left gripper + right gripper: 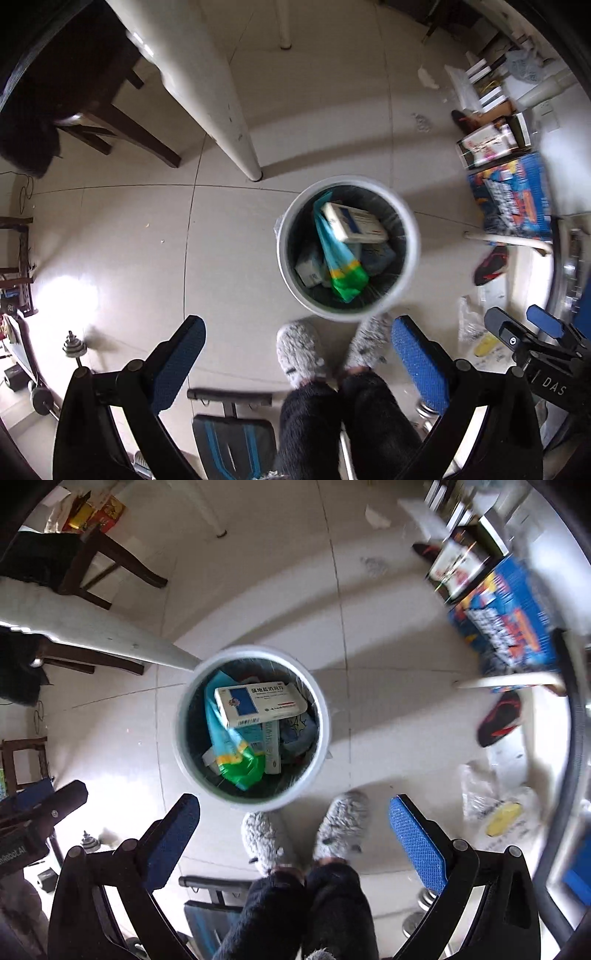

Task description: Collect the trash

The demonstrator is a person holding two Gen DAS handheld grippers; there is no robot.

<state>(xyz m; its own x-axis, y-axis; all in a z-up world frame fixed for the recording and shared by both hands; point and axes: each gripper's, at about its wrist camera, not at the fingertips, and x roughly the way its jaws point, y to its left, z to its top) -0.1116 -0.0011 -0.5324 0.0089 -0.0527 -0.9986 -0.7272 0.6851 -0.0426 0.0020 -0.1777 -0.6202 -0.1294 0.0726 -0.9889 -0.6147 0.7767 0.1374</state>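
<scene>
Both grippers are pointed straight down above the white bin (412, 236), which stands on the tiled floor just beyond the person's slippered feet (301, 349). The left gripper (297, 363) is seen with its jaws spread wide and nothing between them, and the right gripper (293, 843) likewise. The collected trash lies inside the bin: a white and blue carton (258, 703) rests on top of a blue and green wrapper (240, 764). The drop appears done, so the grippers are best lifted clear before more litter is sought, perhaps the plastic bag (495, 805) lying on the floor. The bin's lower contents are hidden under the carton, and the clutter along the right edge is blurred and cut off.
</scene>
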